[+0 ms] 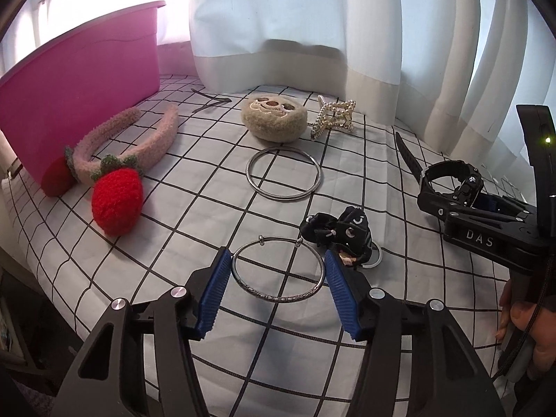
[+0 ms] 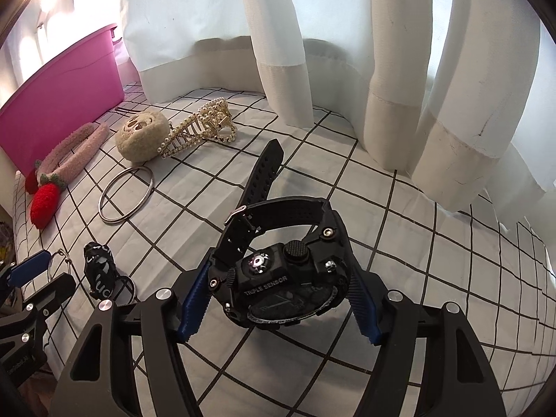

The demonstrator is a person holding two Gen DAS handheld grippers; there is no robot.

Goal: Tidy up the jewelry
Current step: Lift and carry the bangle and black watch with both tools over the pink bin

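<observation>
A silver bangle with an engraved front [image 1: 278,298] lies on the checked cloth between my left gripper's [image 1: 278,271] blue pads, which touch its two sides. My left gripper [image 2: 34,271] also shows at the left edge of the right wrist view. My right gripper [image 2: 278,299] is shut on a black digital watch [image 2: 274,278], held above the cloth with its strap [image 2: 267,170] pointing away. The left wrist view shows the watch [image 1: 448,170] and the right gripper [image 1: 462,205] at far right. A plain silver bangle [image 1: 283,175] lies beyond the first.
A pink tub [image 1: 80,80] stands at the back left, with a pink strawberry headband [image 1: 118,201] against it. A plush beige clip [image 1: 274,118], a pearl hair claw [image 1: 333,118] and a black hairpin [image 1: 212,102] lie before the curtain [image 1: 278,17]. A black scrunchie [image 1: 337,232] sits beside my left gripper.
</observation>
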